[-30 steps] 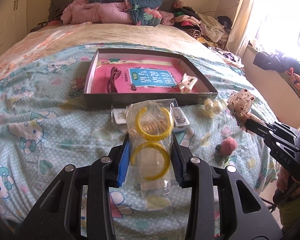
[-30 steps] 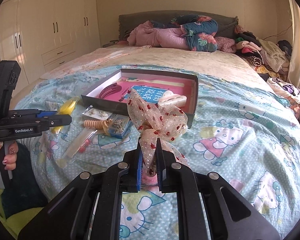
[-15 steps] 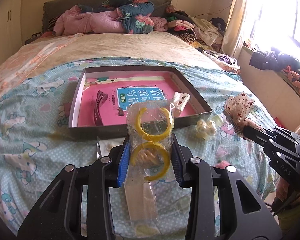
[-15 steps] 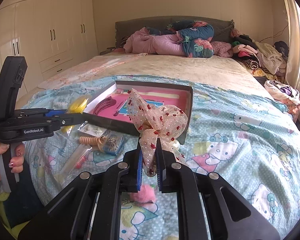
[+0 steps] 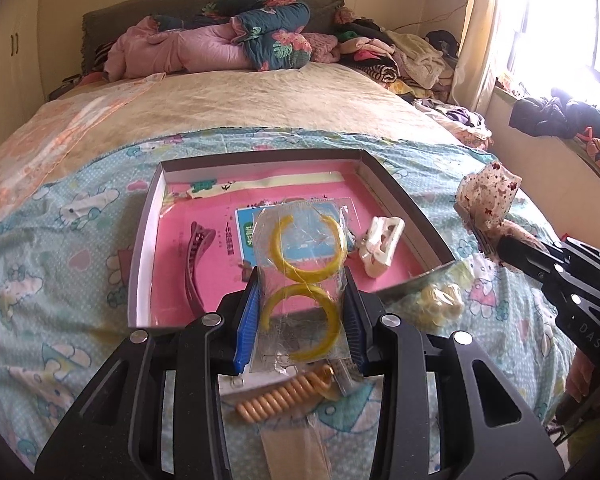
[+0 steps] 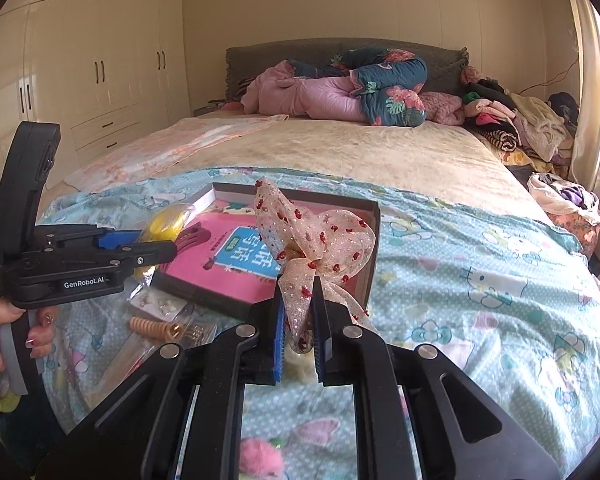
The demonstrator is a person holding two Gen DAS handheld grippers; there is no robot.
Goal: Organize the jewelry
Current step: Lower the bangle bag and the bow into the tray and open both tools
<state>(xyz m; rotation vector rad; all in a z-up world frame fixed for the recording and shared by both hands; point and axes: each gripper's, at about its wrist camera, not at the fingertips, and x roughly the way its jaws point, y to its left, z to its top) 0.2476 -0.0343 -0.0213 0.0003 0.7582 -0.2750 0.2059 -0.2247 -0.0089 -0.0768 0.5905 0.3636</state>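
While the bed [image 5: 260, 96] with its pale blue cartoon-cat cover fills most of both views, the grey shallow box [image 5: 150, 240] with a pink floor sits at centre frame in the left wrist view, holding a dark red hair clip [image 5: 196, 256] at its left and a white claw clip [image 5: 382, 246] at its right. The left gripper [image 5: 300, 312], at lower centre, is clamped narrowly on a clear packet of two yellow hoops [image 5: 306, 276], which hangs over the box's near wall. The right gripper [image 6: 300, 320] is closed tight on a sheer bow dotted with red [image 6: 312, 240] (low centre of the right wrist view, in front of the box's right end). Below the left tongs lies an orange coiled hair tie [image 5: 284, 398], partly hidden by the fingers; the small packets around it are hard to make out. A cream scrunchie-like lump [image 5: 440, 300] lies right of the box. White wardrobes [image 6: 100, 64] fill the upper left of the right wrist view, heaped clothes [image 6: 512, 124] its upper right
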